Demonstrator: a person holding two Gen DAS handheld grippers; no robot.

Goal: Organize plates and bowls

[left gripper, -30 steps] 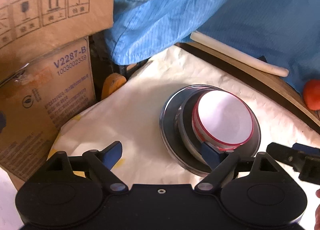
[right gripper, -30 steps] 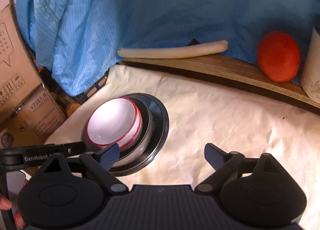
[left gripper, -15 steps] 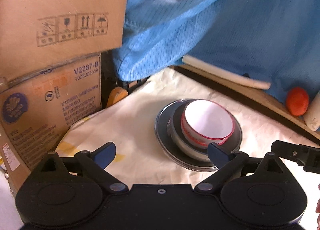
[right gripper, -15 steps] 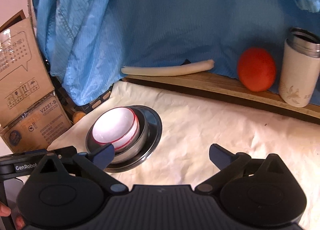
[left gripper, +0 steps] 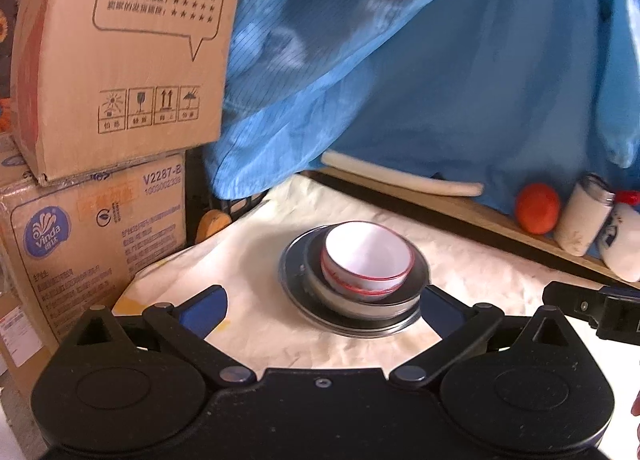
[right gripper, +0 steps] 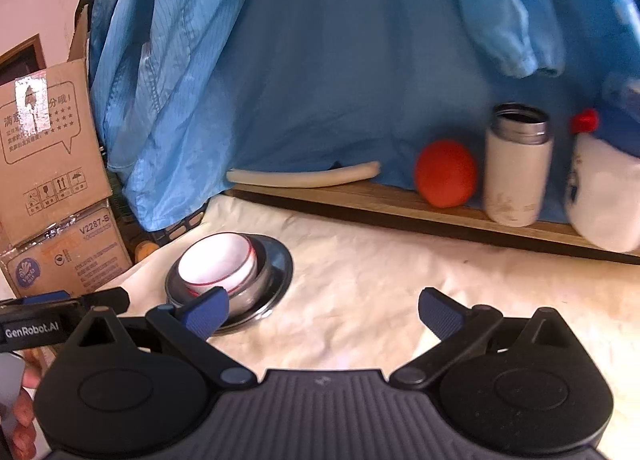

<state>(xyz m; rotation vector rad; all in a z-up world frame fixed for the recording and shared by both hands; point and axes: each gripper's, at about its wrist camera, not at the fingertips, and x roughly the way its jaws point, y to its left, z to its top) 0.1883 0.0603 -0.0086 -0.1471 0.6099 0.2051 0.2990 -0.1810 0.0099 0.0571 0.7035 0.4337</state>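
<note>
Left wrist view: my left gripper (left gripper: 323,302) is spread wide, nothing between the pads. The white bowl (left gripper: 367,260) sits nested in a steel bowl (left gripper: 352,306) on a steel plate (left gripper: 294,284), just beyond and slightly right on the cream cloth (left gripper: 248,260).

Right wrist view: right gripper (right gripper: 323,312) wide apart, empty. Same stack, white bowl (right gripper: 218,264) on plate (right gripper: 280,260), far-left behind my left finger.
</note>
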